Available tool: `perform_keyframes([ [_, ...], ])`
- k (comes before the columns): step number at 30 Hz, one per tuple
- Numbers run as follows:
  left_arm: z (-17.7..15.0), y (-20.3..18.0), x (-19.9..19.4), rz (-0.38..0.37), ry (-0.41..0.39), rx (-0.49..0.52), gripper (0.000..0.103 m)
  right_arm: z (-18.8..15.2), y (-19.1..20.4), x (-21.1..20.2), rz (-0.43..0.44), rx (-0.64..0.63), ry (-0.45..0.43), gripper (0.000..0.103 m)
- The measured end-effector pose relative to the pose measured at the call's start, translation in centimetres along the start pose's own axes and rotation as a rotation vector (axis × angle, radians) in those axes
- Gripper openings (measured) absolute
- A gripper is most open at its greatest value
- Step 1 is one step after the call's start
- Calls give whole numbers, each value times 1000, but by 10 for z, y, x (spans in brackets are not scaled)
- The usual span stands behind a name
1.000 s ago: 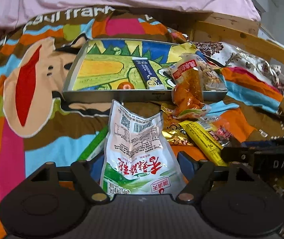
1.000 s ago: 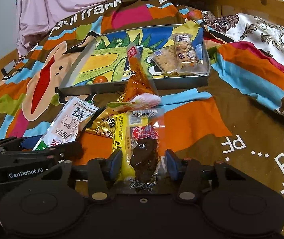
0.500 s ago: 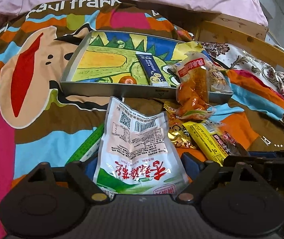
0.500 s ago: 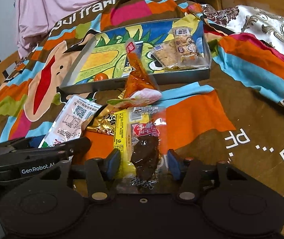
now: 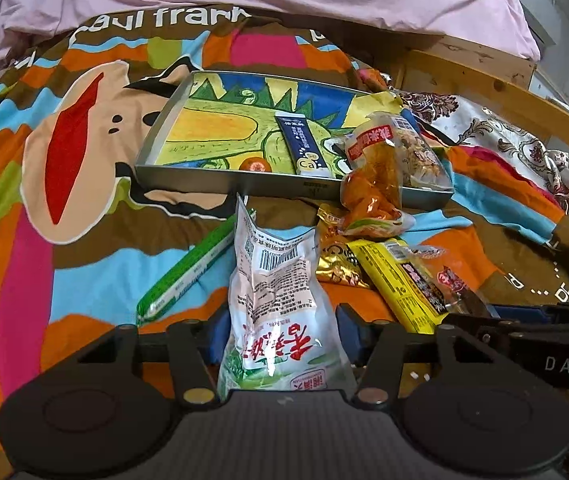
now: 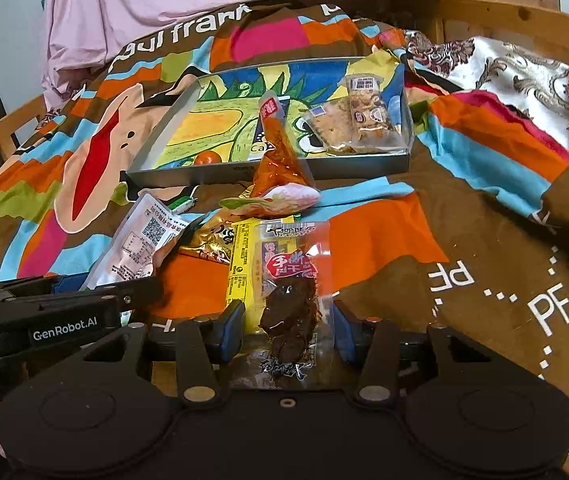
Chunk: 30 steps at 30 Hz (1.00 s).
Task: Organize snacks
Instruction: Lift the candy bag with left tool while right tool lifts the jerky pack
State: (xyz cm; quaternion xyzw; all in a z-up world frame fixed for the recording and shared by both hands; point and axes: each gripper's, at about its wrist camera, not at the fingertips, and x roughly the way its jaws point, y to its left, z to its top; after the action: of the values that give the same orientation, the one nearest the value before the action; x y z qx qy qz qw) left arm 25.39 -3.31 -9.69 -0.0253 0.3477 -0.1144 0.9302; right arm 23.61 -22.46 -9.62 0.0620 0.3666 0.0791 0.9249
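Note:
My left gripper [image 5: 280,338] is shut on a white and green snack pouch [image 5: 276,300], which now bulges and stands up between the blue pads. My right gripper [image 6: 286,330] has its fingers on both sides of a clear packet of dark jerky [image 6: 292,292] that lies over a yellow bar [image 6: 242,264]; the fingers look slightly apart from the packet. A metal tray with a dinosaur picture [image 5: 188,176] lies farther back and holds a blue bar [image 5: 300,144], an orange ball [image 5: 256,165] and clear snack packets [image 6: 360,120].
An orange snack bag [image 5: 376,184] leans on the tray's front edge. A gold packet [image 5: 336,264] and a green stick [image 5: 188,276] lie on the colourful blanket [image 5: 64,240]. A wooden bed rail [image 6: 516,20] runs at the back right.
My left gripper has closed in on the white pouch, which is squeezed narrower and stands more upright. My right gripper has crept a little forward around the jerky packet.

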Motion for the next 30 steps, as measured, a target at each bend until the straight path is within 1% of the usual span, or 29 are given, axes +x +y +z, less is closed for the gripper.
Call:
perform_keyframes([
  [5, -1, -1, 0, 4, 4, 2, 59, -2, 1, 7, -12, -21, 14, 49],
  [7, -1, -2, 3, 12, 12, 0, 69, -3, 1, 9, -12, -20, 20, 49],
  [9, 0, 0, 7, 7, 23, -13, 75, -3, 0, 12, -14, -16, 24, 50],
  [12, 2, 2, 12, -1, 27, -25, 78, -4, -2, 14, 4, 6, 26, 57],
  [15, 3, 1, 15, 4, 33, -18, 78, -5, -3, 15, 13, 19, 29, 59],
  [16, 3, 1, 16, 7, 34, -16, 78, -5, -2, 15, 12, 18, 31, 59],
  [17, 2, 1, 16, 8, 31, -12, 77, -5, -2, 15, 7, 13, 31, 55],
  [18, 2, 0, 15, 7, 27, -6, 74, -5, -1, 14, 7, 4, 32, 49],
  [20, 1, -2, 13, 4, 20, 4, 68, -6, 2, 13, -1, -16, 28, 48],
  [22, 0, -4, 9, 1, 12, 14, 58, -7, 6, 11, -15, -46, 23, 48],
  [23, 0, -6, 7, 0, 10, 15, 57, -7, 7, 10, -19, -57, 19, 48],
  [27, -3, -7, -2, 5, 14, 2, 55, -9, 14, -1, -51, -123, -18, 48],
  [30, -6, -1, -12, -14, -3, -58, 54, -13, 23, -12, -82, -204, -69, 48],
])
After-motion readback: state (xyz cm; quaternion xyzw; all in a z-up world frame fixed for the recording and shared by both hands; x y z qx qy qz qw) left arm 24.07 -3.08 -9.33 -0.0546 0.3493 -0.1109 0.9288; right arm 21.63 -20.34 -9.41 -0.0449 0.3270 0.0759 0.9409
